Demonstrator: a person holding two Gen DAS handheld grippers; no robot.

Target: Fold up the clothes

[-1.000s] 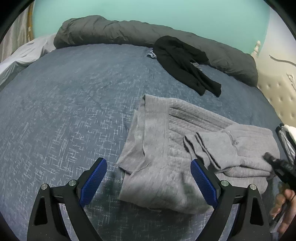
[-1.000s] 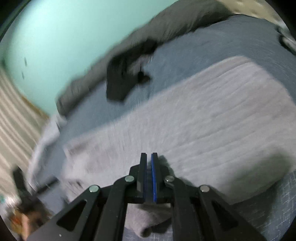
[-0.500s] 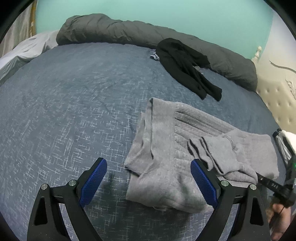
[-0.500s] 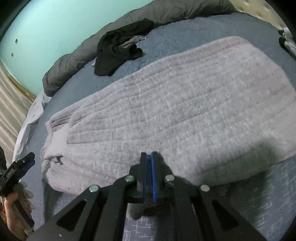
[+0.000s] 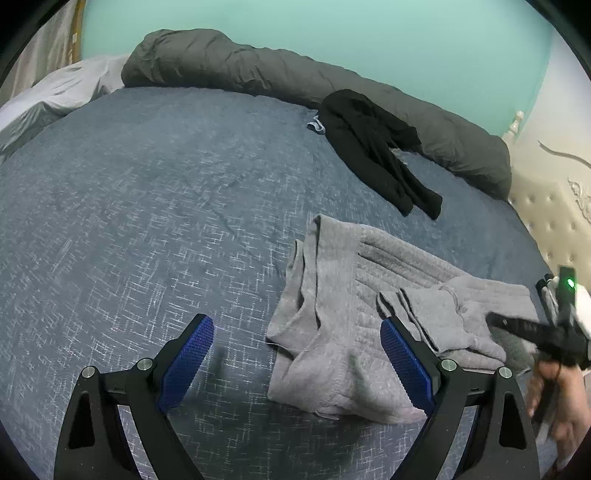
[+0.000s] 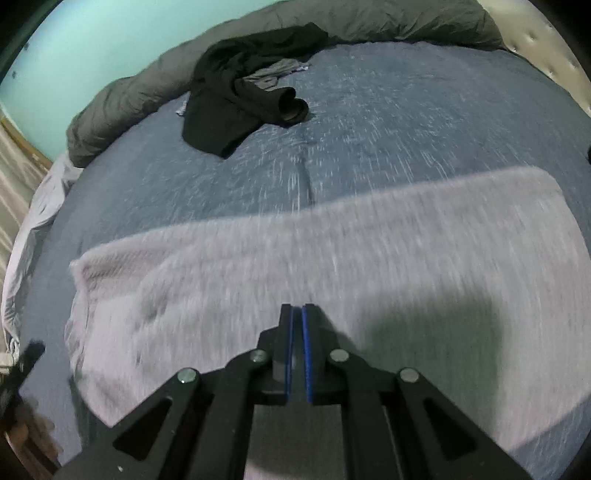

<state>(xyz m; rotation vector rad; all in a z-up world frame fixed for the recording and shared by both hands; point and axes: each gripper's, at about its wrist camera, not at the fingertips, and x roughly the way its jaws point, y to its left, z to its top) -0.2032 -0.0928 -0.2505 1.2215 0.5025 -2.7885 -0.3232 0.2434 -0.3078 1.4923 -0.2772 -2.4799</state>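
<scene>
We are looking at the grey knit garment (image 5: 373,325), which is lying partly folded on the blue bedspread (image 5: 155,206), its folded sleeve sitting on top toward the headboard side. Compared with half a second ago, the right gripper (image 6: 296,314) is riding higher above the knit, where earlier a tuft of cloth was bunched under its tips; its blue pads are now pressed together, and we cannot tell whether any fabric is caught between them. The left gripper (image 5: 297,354) is hovering with its jaws spread wide apart, the near edge of the garment lying between them, much as before. Farther off, the black garment (image 5: 373,147) is lying crumpled against the dark grey duvet (image 5: 258,74) rolled along the teal wall (image 5: 332,29). The right wrist view is smeared by motion, so the knit's ribbing is hard to make out there, and the right hand (image 5: 557,391) is blurred and cut off at the frame edge.
</scene>
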